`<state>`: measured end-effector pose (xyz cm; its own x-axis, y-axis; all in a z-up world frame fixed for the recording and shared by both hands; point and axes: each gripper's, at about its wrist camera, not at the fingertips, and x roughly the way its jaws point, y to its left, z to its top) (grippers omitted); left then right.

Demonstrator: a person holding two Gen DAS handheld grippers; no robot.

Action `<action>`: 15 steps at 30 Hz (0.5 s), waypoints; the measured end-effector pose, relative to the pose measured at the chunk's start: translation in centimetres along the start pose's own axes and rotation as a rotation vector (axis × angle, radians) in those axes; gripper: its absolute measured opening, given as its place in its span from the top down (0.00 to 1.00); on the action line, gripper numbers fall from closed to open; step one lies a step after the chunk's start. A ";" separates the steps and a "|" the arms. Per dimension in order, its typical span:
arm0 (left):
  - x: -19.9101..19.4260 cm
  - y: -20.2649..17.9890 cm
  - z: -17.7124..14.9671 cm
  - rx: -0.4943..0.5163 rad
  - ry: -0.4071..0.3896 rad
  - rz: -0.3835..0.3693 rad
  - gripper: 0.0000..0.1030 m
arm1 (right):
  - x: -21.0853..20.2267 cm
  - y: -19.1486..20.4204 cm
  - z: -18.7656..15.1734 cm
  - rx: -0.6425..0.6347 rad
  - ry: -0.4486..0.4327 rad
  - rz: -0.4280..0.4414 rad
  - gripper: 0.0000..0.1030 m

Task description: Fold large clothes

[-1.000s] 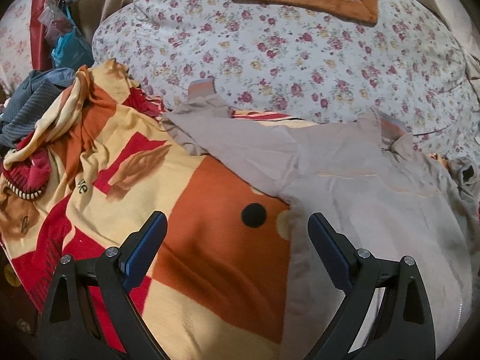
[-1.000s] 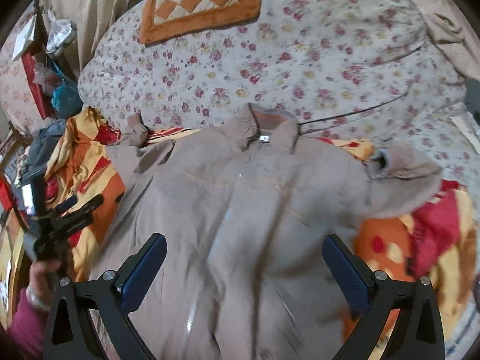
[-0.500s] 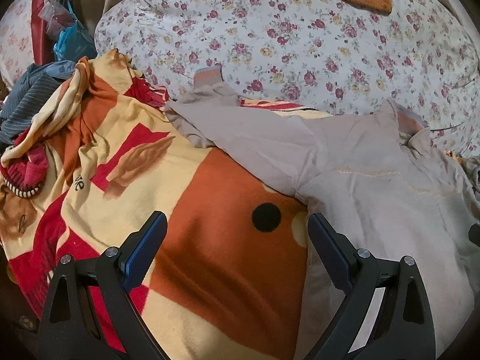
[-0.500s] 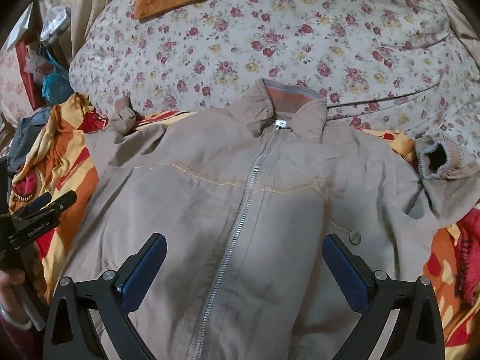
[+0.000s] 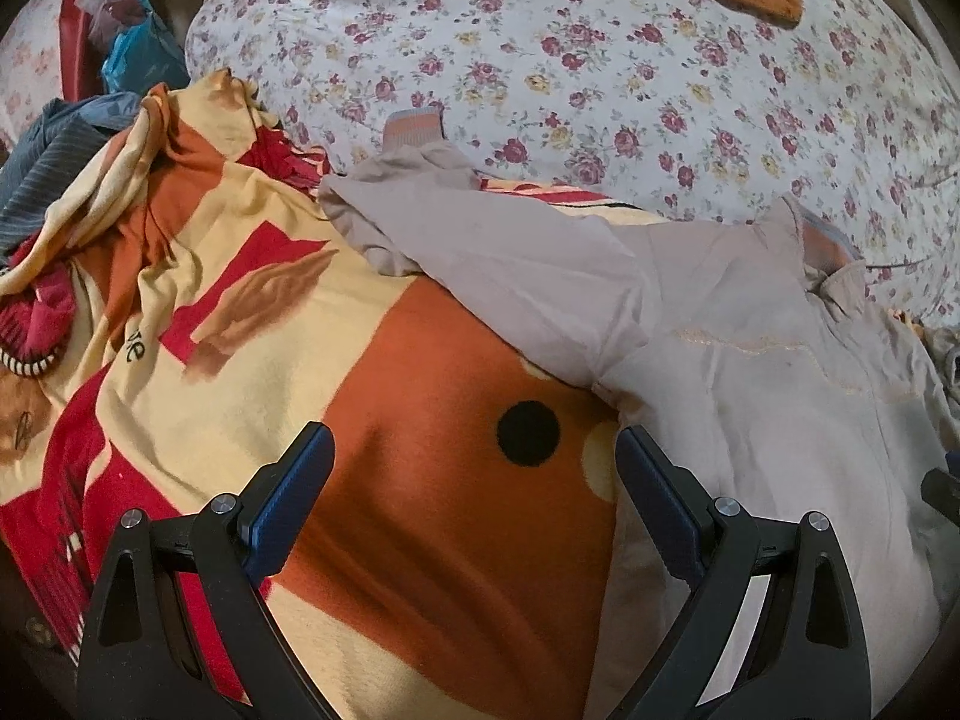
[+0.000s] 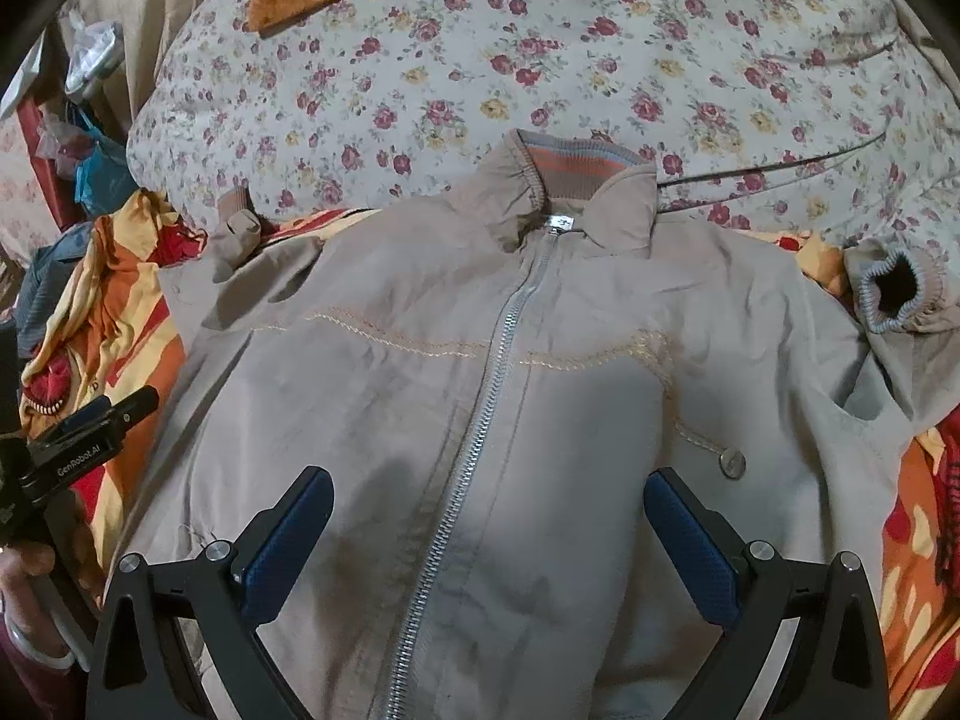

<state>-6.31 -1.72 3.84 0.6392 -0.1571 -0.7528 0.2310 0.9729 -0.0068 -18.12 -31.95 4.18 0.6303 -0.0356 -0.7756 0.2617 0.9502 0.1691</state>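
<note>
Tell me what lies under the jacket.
The jacket lies zipped, front up, on an orange, red and cream blanket, which shows past both its sides. Its collar reaches the floral quilt behind. Whatever is beneath the jacket's middle is covered.

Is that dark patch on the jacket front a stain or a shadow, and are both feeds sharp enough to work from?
Right wrist view: the dark patch looks like a soft-edged shadow across the jacket around the zipper, though faint marks lower down may be stains; detail is sharp. Left wrist view: dimmer, slightly soft, with fisheye bending at the edges; blanket shaded between the gripper fingers.
</note>
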 end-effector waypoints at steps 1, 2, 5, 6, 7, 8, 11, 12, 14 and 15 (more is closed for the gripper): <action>0.0 0.1 0.0 -0.003 0.000 0.004 0.08 | 0.1 0.0 0.0 0.001 0.003 0.001 0.00; 0.0 0.1 0.1 -0.007 0.002 0.006 0.08 | 0.2 0.0 0.0 0.001 0.007 0.000 0.00; 0.2 0.8 0.7 -0.035 0.018 -0.005 0.08 | 0.3 -0.1 0.0 0.007 0.014 0.002 0.00; 0.3 1.2 1.2 -0.044 0.021 -0.009 0.08 | 0.3 -0.2 0.0 0.007 0.015 0.004 0.01; 0.3 1.5 1.6 -0.052 0.018 -0.007 0.08 | 0.3 -0.2 0.0 0.008 0.016 0.004 0.01; 0.2 2.1 2.4 -0.066 0.011 0.000 0.08 | 0.2 -0.3 0.0 0.008 0.014 0.004 0.01; 0.7 3.9 4.5 -0.117 0.013 -0.018 0.08 | 0.2 -0.6 0.1 0.009 0.011 0.012 0.01; 1.0 4.5 5.2 -0.141 0.014 -0.028 0.08 | 0.2 -0.6 0.1 0.010 0.012 0.016 0.01; 1.9 6.0 6.9 -0.197 0.001 -0.031 0.08 | 0.3 -0.4 0.1 0.010 0.014 0.022 0.01; 2.5 6.6 7.8 -0.211 -0.002 -0.028 0.08 | 0.3 -0.4 0.1 0.008 0.015 0.022 0.01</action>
<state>2.48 2.95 7.02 0.6363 -0.1845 -0.7491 0.0903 0.9821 -0.1652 -17.99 -32.37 3.90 0.6252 -0.0097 -0.7804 0.2539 0.9480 0.1917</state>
